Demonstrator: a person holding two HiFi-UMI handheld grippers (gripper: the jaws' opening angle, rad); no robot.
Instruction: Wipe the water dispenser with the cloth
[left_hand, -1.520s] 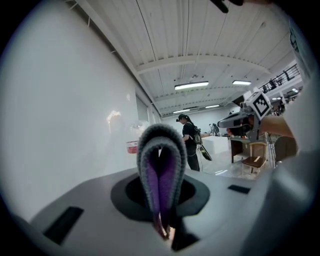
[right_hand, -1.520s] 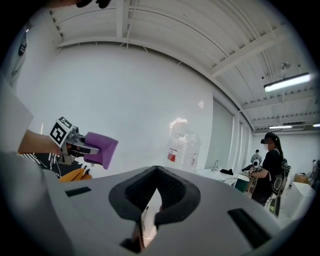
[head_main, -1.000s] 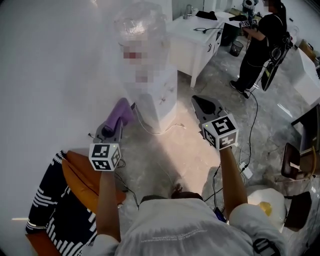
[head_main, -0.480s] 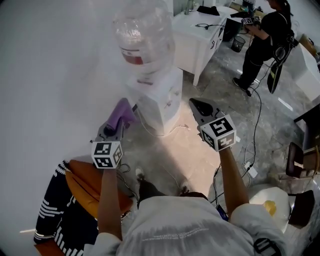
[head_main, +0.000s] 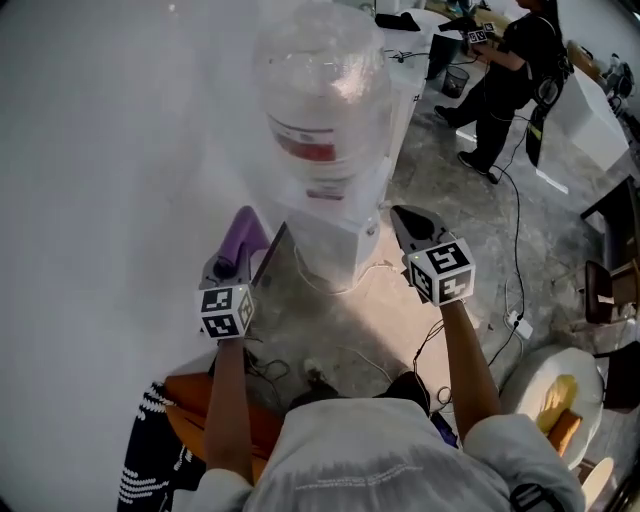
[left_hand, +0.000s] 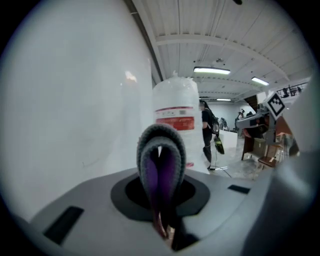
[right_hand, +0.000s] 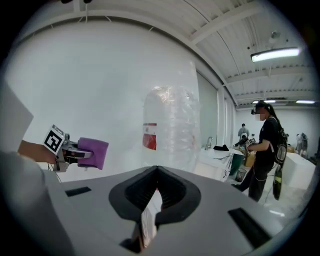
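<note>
The white water dispenser (head_main: 335, 235) stands against the wall with a big clear bottle (head_main: 322, 105) on top; a red label is on the bottle. My left gripper (head_main: 232, 258) is shut on a folded purple cloth (head_main: 245, 230), held just left of the dispenser body and apart from it. In the left gripper view the cloth (left_hand: 160, 162) loops up between the jaws, with the bottle (left_hand: 175, 112) behind it. My right gripper (head_main: 405, 218) is shut and holds nothing, just right of the dispenser. The right gripper view shows the bottle (right_hand: 170, 130) ahead and the cloth (right_hand: 93, 152) at left.
A white wall (head_main: 110, 150) runs along the left. Cables (head_main: 425, 335) trail over the floor by the dispenser's base. Behind it stand a white desk (head_main: 405, 75) and a person in black (head_main: 505, 70). An orange seat (head_main: 195, 400) is near my left arm.
The dispenser and bottle have come much closer and now sit between the two grippers. Both grippers kept their hold and spacing, and the cloth is still in the left one.
</note>
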